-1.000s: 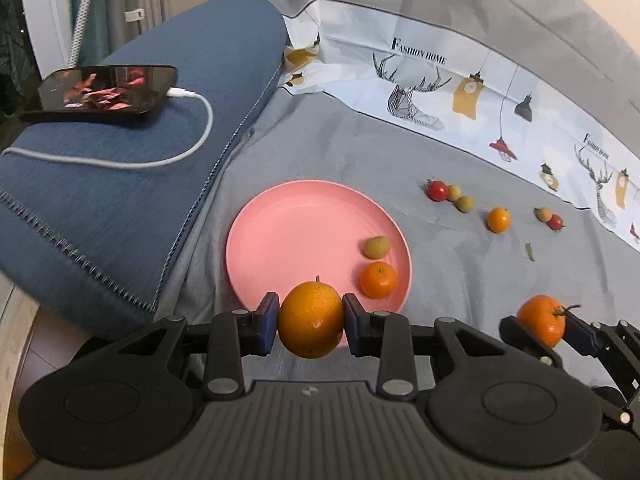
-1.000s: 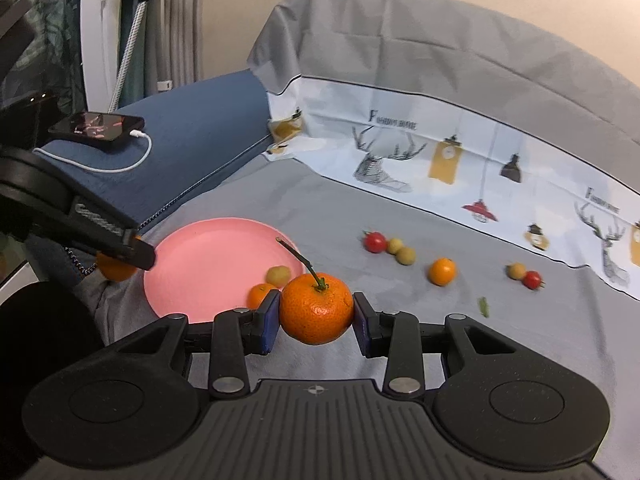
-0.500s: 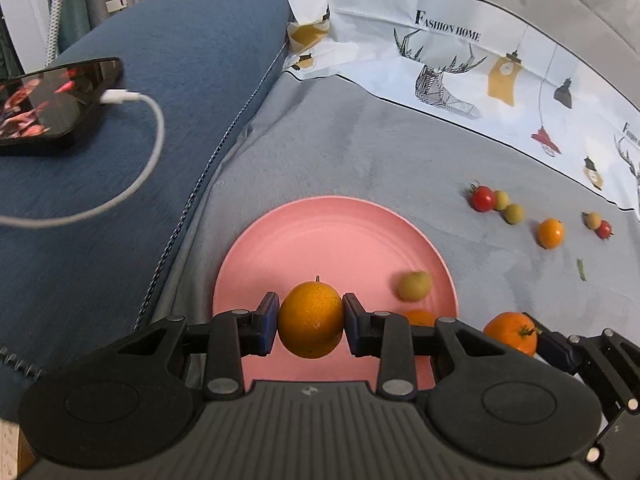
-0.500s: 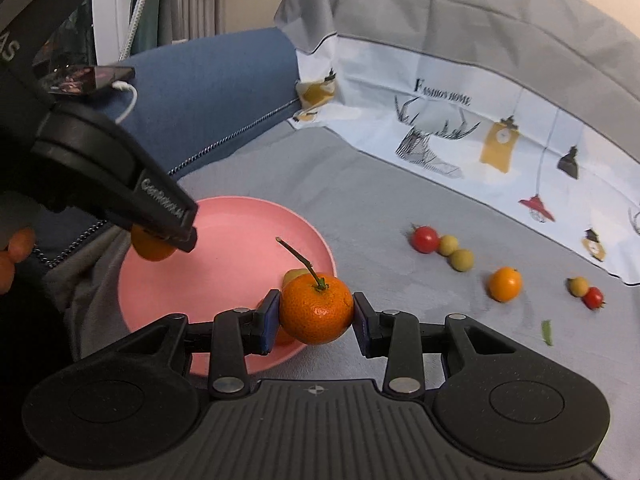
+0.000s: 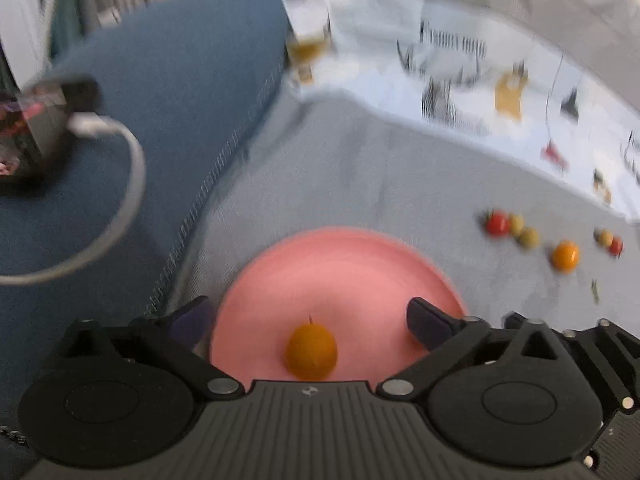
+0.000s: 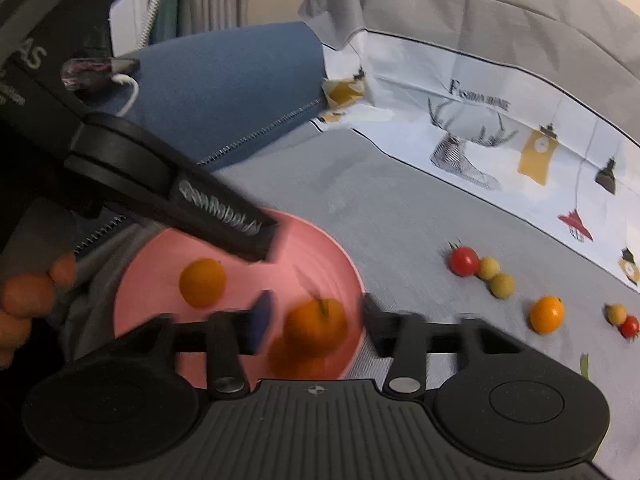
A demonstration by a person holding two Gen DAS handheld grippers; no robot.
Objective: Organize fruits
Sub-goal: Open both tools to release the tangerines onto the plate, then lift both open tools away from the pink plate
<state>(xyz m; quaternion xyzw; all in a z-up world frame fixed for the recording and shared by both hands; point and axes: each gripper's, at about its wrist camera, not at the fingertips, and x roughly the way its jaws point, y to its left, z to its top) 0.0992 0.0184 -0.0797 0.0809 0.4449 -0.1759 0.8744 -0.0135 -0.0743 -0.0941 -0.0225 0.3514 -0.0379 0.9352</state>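
A pink plate (image 5: pixel 340 272) lies on the grey cloth. In the left wrist view, a plain orange (image 5: pixel 311 354) rests on the plate. My left gripper (image 5: pixel 310 322) stands over it, jaws opening wide, pads clear of the fruit. In the right wrist view, that orange (image 6: pixel 202 282) sits at the left of the plate (image 6: pixel 160 264). A blurred stemmed mandarin (image 6: pixel 317 324) lies between the opening jaws of my right gripper (image 6: pixel 316 318), with gaps on both sides. A smaller orange fruit (image 6: pixel 294 362) shows just below it.
Loose on the cloth to the right are a red cherry tomato (image 6: pixel 464 261), yellow-green ones (image 6: pixel 502 285), a small orange (image 6: pixel 547 314) and another pair (image 6: pixel 624 320). A phone (image 5: pixel 24 136) on a cable lies on the blue cushion (image 5: pixel 180 80). A person's fingers (image 6: pixel 28 296) show at left.
Both grippers came down over the plate and spread their jaws. The left one let its orange go onto the plate; the right one's mandarin has come free between the fingers.
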